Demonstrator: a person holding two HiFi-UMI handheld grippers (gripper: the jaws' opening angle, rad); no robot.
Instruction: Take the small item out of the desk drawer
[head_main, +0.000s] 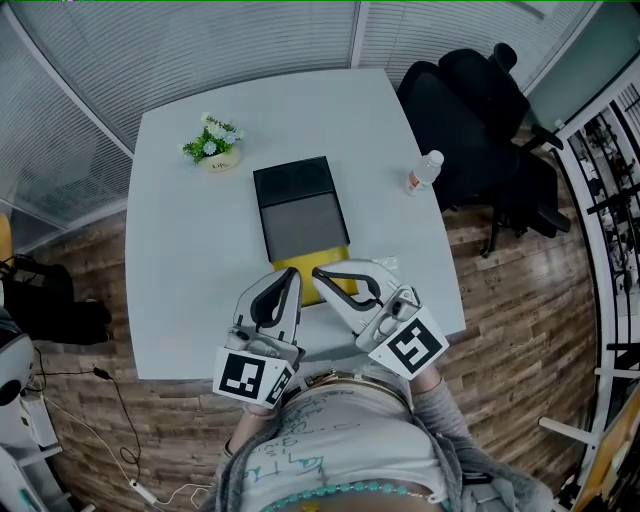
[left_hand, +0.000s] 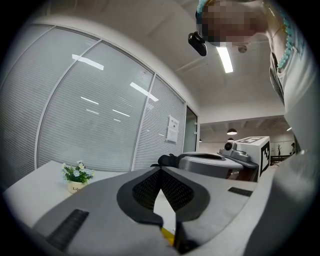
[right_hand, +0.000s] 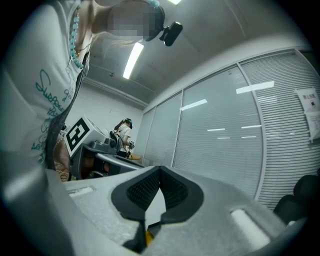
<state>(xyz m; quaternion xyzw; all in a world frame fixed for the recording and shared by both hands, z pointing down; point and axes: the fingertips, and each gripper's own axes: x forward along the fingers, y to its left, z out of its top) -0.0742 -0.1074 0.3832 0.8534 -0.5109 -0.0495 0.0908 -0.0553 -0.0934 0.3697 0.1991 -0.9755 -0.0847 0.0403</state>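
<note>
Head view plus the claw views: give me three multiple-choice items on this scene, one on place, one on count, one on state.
1. Where on the table does the flower pot stand?
A. Far left corner
B. Near right corner
C. Dead centre

2. How many times does a bottle show on the table?
A. None
B. One
C. Three

3. How do the jaws of the right claw stand?
A. Wide apart
B. Together
C. Clamped on the bottle

Answers:
1 A: the pot sits at the table's far left in the head view.
2 B: a single clear bottle lies near the far right edge.
3 B: in the right gripper view the tips meet, and the bottle lies well away from them.
</note>
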